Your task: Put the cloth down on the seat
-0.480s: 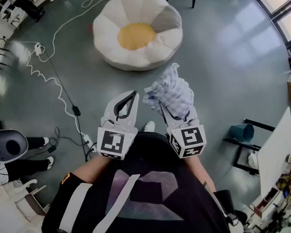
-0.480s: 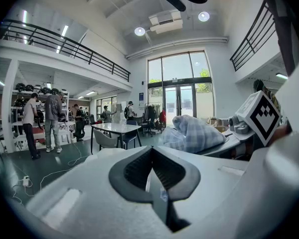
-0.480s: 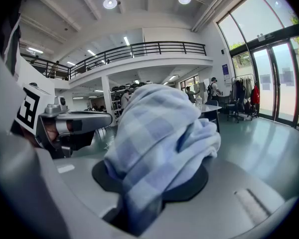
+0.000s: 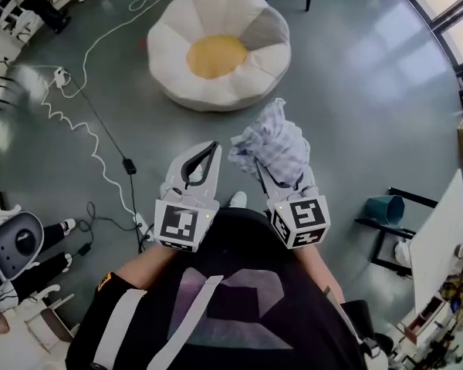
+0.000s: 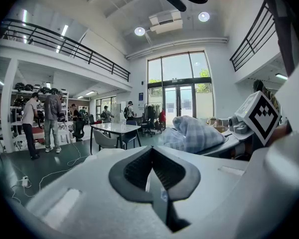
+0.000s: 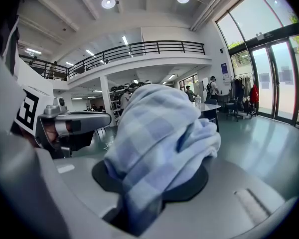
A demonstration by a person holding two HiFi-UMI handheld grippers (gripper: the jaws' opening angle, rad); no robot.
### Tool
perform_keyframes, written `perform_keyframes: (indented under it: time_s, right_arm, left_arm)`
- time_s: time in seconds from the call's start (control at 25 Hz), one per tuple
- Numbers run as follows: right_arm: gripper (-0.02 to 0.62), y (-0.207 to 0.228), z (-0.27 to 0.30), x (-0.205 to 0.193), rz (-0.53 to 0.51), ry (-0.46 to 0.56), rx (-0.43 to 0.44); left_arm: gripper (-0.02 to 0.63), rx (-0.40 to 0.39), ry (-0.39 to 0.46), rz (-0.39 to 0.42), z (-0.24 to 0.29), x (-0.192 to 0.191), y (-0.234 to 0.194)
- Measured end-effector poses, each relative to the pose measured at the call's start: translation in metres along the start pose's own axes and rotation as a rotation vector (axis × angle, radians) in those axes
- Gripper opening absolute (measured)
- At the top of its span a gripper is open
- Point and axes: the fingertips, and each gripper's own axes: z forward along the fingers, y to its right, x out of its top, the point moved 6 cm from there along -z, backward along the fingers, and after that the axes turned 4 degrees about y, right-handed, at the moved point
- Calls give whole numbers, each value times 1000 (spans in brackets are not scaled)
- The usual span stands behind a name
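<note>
Blue checked cloth (image 4: 272, 146) gripped in right tongs (image 4: 261, 168); left tongs (image 4: 214, 146) clenched, empty.

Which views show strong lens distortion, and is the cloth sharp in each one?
All three bend straight lines. Head view: the cloth is sharp, the seat evenly lit. Right gripper view: the cloth is close and slightly soft, corners black. Left gripper view: the cloth is fairly sharp; the windows are very bright.
</note>
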Motion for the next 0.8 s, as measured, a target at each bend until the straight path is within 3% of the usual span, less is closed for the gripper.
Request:
perform_keyframes:
  time_s: [0.44, 0.8]
  right_arm:
    - [175, 4, 13, -1, 60, 16, -36]
    - [175, 4, 73, 45, 105, 22, -110]
  left_arm:
    - [0, -39, 6, 0, 11, -7, -15]
    - [0, -118, 16, -9, 60, 21, -85]
